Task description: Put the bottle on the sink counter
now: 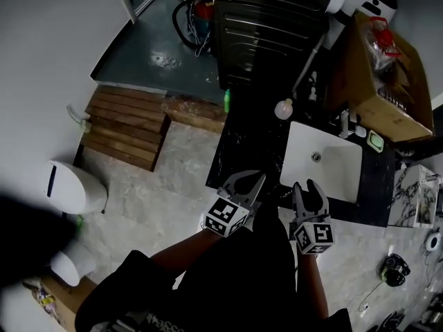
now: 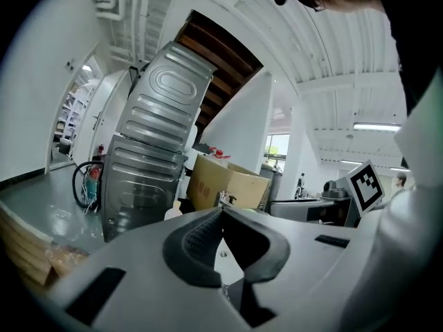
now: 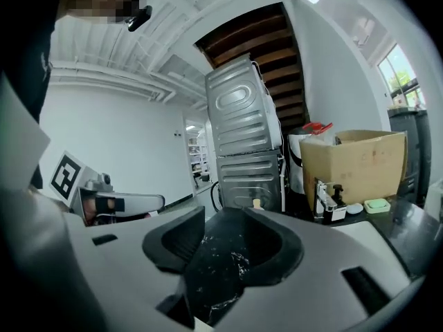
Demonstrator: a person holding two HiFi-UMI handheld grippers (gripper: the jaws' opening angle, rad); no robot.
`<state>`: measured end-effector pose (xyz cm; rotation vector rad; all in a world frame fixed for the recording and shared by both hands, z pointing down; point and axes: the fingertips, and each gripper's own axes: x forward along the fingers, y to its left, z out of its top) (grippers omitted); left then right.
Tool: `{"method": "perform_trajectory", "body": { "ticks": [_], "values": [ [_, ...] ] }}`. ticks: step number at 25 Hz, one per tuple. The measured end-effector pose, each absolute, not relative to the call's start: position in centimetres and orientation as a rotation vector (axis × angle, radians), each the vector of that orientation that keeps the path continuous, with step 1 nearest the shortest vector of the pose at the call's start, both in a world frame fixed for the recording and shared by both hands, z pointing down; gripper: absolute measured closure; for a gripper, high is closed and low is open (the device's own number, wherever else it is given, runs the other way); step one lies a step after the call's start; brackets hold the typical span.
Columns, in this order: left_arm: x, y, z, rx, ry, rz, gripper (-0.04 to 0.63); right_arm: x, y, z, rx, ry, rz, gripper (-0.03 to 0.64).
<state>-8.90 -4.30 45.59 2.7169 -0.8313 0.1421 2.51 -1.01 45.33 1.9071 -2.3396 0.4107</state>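
Note:
A cream bottle (image 1: 284,108) stands on the black marbled counter (image 1: 242,151), just beyond the far left corner of the white sink basin (image 1: 299,135). Its top also shows in the right gripper view (image 3: 257,203) and the left gripper view (image 2: 174,211). A small green bottle (image 1: 226,100) stands at the counter's far left corner. My left gripper (image 1: 255,180) (image 2: 221,210) hovers over the counter's near part, shut with nothing in it. Beside it, my right gripper (image 1: 303,184) (image 3: 214,213) is narrowly open and empty, with the counter showing between its pads. Both are well short of the bottles.
A faucet (image 1: 344,124) and a green soap dish (image 1: 374,141) sit behind the basin. A cardboard box (image 1: 377,75) stands at the counter's far right. Stacked grey metal appliances (image 1: 266,26) rise beyond the counter. A toilet (image 1: 73,185) and a wooden pallet (image 1: 128,126) are on the floor at left.

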Motion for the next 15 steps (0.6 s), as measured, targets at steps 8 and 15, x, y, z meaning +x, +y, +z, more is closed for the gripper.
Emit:
{"method": "perform_trajectory", "body": {
  "ticks": [8, 15],
  "values": [
    [-8.0, -1.0, 43.8, 2.780, -0.832, 0.100, 0.581, 2.8, 2.6, 43.2, 1.987, -2.315, 0.373, 0.556],
    [-6.6, 3.9, 41.9, 2.814, -0.921, 0.093, 0.581, 3.8, 7.3, 41.8, 1.932, -2.342, 0.330, 0.577]
  ]
}}
